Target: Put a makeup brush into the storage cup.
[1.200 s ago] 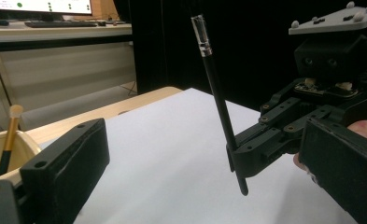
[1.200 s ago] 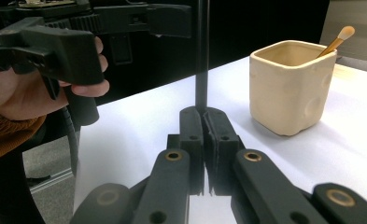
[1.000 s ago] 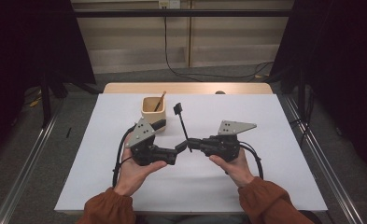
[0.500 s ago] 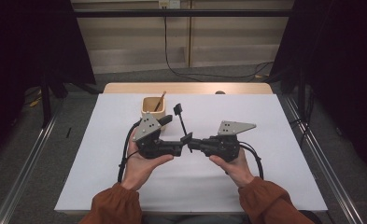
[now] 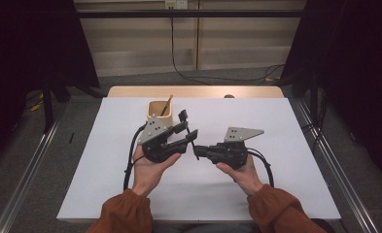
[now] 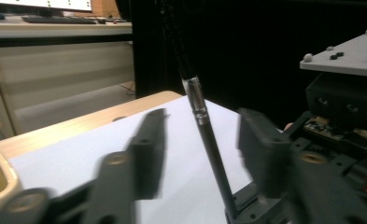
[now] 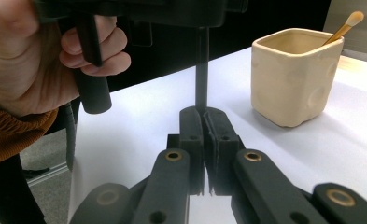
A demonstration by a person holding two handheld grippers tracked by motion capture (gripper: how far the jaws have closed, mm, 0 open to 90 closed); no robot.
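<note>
One black brush (image 5: pixel 189 132), two claws, one cup (image 5: pixel 159 109).

Black brush (image 6: pixel 209 140), cream dimpled cup (image 7: pixel 294 77), white table (image 5: pixel 286 131), rust sleeves (image 5: pixel 123 213)

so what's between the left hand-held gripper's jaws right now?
The thin black brush handle stands in the gap of the open left hand-held gripper, touching neither jaw, in the left gripper view. The right hand-held gripper clamps its lower end.

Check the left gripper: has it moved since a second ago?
Yes. The left gripper has swung toward the brush, its grey plate now closer to the cup.
</note>
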